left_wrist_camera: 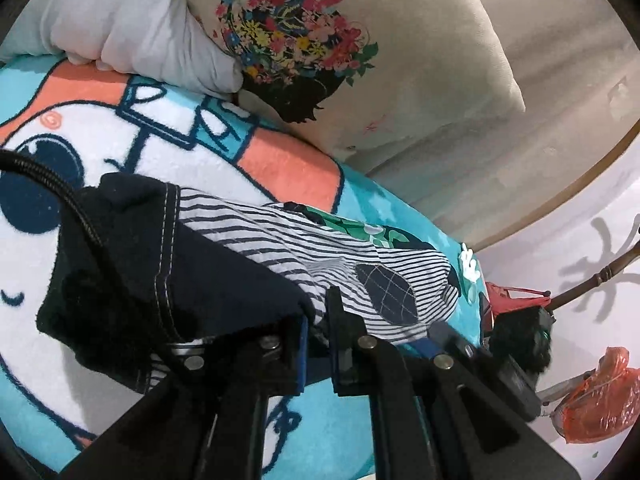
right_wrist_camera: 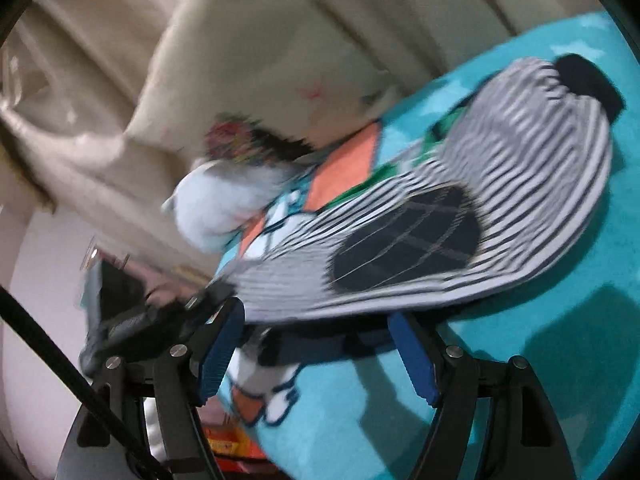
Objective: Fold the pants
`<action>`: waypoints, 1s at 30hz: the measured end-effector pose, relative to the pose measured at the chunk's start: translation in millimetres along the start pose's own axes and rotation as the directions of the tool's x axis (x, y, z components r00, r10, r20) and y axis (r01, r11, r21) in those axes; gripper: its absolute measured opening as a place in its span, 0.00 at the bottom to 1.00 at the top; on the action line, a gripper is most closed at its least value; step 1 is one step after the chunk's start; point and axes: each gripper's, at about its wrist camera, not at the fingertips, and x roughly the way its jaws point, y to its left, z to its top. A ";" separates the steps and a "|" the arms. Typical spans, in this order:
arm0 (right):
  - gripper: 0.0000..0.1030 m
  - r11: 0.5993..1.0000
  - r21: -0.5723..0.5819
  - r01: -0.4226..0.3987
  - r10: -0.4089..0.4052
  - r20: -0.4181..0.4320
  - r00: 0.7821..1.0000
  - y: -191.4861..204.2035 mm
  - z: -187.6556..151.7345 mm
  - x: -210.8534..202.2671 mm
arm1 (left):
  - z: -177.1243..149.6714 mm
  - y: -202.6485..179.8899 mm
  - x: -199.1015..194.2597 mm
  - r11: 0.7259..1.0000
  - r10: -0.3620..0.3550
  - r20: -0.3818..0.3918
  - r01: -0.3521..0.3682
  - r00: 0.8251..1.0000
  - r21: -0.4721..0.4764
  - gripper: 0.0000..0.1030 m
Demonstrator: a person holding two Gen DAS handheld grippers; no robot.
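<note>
Left wrist: left gripper (left_wrist_camera: 318,344) clamped on pants (left_wrist_camera: 280,248), striped cotton with navy cuff and quilted oval patch. Lying on fleece cartoon blanket (left_wrist_camera: 340,432), long axis running away right. Pillow (left_wrist_camera: 360,40) beyond.

Right wrist, blurred: right gripper (right_wrist_camera: 320,356) spread wide, nothing gripped. Pants (right_wrist_camera: 500,184) stretching up-right, cuff at far end.

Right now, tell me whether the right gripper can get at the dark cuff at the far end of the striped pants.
Probably yes. The right gripper is open and holds nothing, and the dark cuff lies exposed on the turquoise blanket, nothing covering it. The striped pants stretch between them, so it must travel over that leg.
</note>
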 end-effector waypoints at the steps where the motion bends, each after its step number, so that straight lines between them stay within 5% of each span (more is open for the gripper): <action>1: 0.76 0.998 0.015 0.054 -0.055 0.014 0.998 -6.9 3.8 -2.4 | -0.5 1.9 -1.8 1.000 -0.001 0.005 0.001 1.000 0.001 0.07; 5: 0.67 0.992 0.047 0.114 -0.115 0.021 0.993 -21.5 13.9 -5.0 | -3.5 7.1 -7.5 1.000 -0.001 0.024 0.001 1.000 0.001 0.07; 9: 0.25 0.990 0.045 0.133 -0.135 0.044 0.990 -22.3 26.1 -5.8 | -1.9 6.5 -10.5 1.000 -0.008 0.035 0.007 0.999 0.011 0.07; 11: 0.17 0.990 0.027 0.138 -0.140 0.059 0.988 -15.8 34.4 -6.1 | 3.8 7.0 -10.1 1.000 -0.004 0.039 0.004 0.999 0.015 0.07; 21: 0.16 0.975 -0.085 0.205 -0.205 0.002 0.979 12.7 120.2 40.9 | 85.0 34.9 32.6 0.995 0.091 0.016 -0.090 0.996 -0.031 0.08; 30: 0.23 0.976 -0.017 0.217 -0.217 -0.024 0.976 -8.6 168.7 94.5 | 115.0 57.8 46.5 0.998 0.044 -0.013 -0.044 0.999 -0.052 0.17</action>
